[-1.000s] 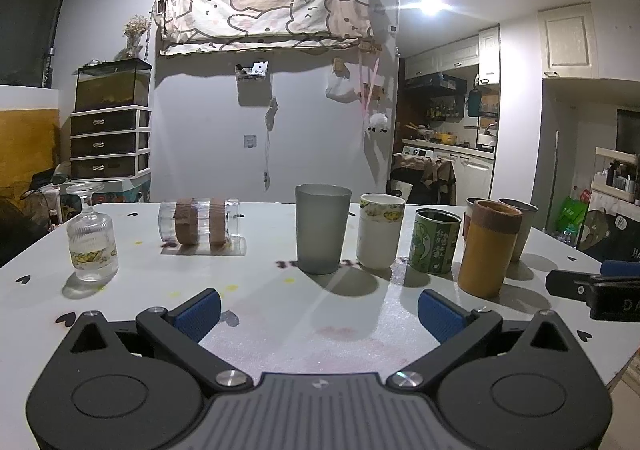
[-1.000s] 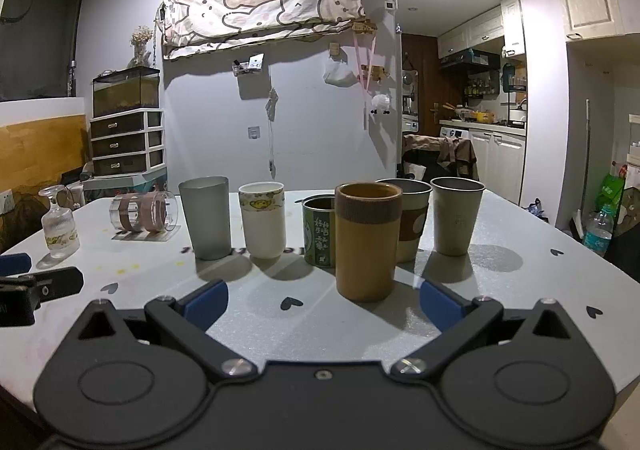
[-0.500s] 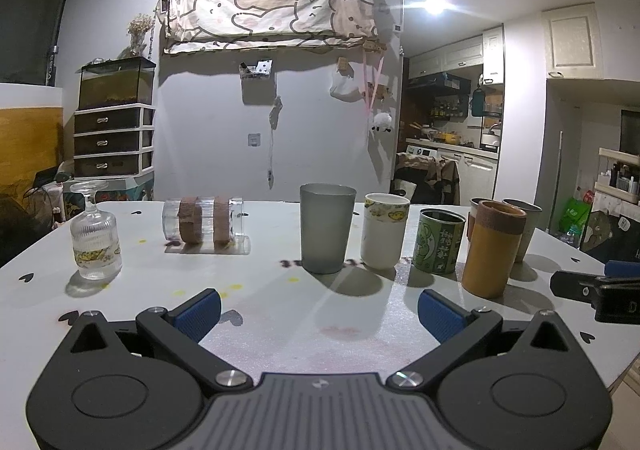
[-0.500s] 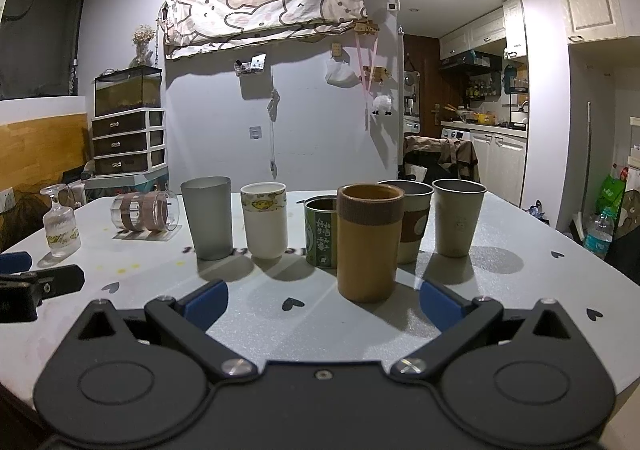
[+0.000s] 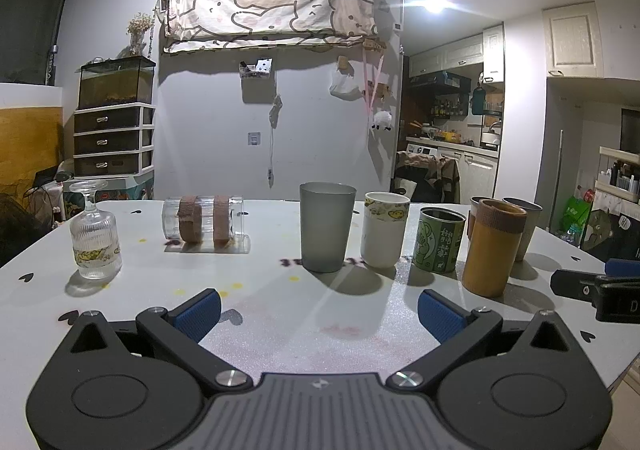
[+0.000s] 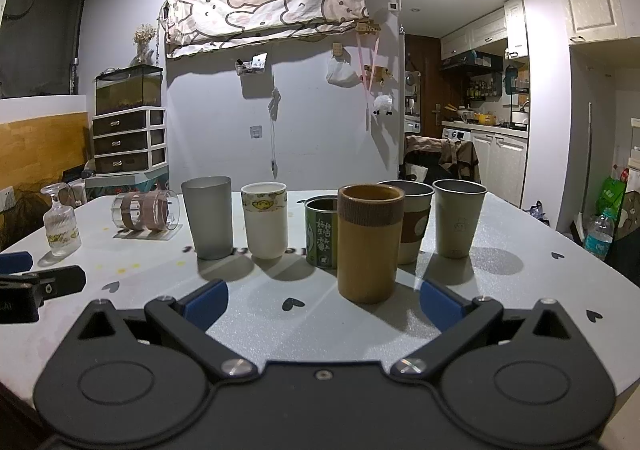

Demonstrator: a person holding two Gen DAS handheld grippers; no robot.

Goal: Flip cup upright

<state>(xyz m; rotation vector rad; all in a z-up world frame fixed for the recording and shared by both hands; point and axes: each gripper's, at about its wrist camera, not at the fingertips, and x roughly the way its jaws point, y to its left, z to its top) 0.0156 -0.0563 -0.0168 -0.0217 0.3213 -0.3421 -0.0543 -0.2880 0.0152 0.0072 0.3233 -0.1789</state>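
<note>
- The clear cup (image 5: 203,221) with two brown bands lies on its side on the counter (image 5: 280,314), far left of the cup row, on a flat clear mat; mouth to our right in the right wrist view (image 6: 146,210). We judge this the one to flip.
- Nearby: an inverted stemmed glass (image 5: 94,236) stands left of it, foot up (possibly also a candidate; we cannot settle which).
- Already upright, in a row to the right: grey tumbler (image 5: 326,226), white cup (image 5: 384,235), green cup (image 5: 439,241), tan cup (image 5: 493,248), and two sleeved/plain cups behind (image 6: 458,219).
- Progress, our judgement: most of the row is standing; the lying cup is not yet touched, so the flip itself is left.
- Left gripper (image 5: 319,309): jaws spread wide, holding nothing, touching nothing; well short of the lying cup.
- Right gripper (image 6: 325,304): jaws likewise wide apart and empty; the tan cup (image 6: 370,244) stands just ahead between them, apart from both pads.
</note>
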